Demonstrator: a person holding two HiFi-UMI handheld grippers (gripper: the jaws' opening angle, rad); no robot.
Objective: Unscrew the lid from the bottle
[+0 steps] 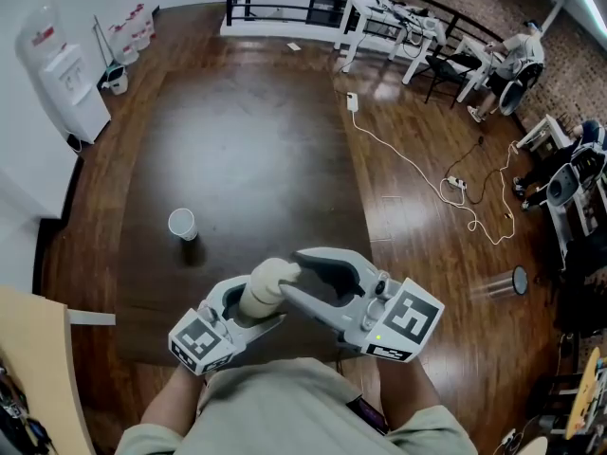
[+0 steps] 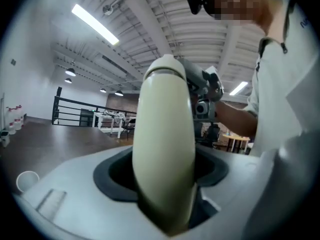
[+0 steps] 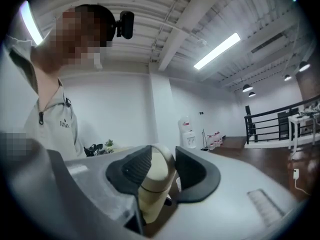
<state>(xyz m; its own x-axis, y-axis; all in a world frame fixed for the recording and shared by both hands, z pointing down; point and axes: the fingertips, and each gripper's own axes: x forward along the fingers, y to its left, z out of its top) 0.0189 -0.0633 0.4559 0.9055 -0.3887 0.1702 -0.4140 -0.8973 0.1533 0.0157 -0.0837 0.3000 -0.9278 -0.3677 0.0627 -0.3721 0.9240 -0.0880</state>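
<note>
A cream bottle (image 1: 258,299) is held in the air over the near edge of the dark table (image 1: 247,159). My left gripper (image 1: 245,315) is shut on its body; in the left gripper view the bottle (image 2: 165,149) fills the space between the jaws. The rounded lid (image 1: 281,272) points away from me. My right gripper (image 1: 302,279) comes in from the right, with its jaws on either side of the lid. In the right gripper view the lid (image 3: 156,170) lies against one dark pad, and a gap shows at the other pad. That gripper (image 3: 162,173) is open.
A white paper cup (image 1: 182,224) stands on the table to the left, beyond the grippers. A water dispenser (image 1: 66,74) is at the far left wall. A white cable (image 1: 417,169) runs across the wooden floor on the right. White desks (image 1: 389,17) stand by a railing.
</note>
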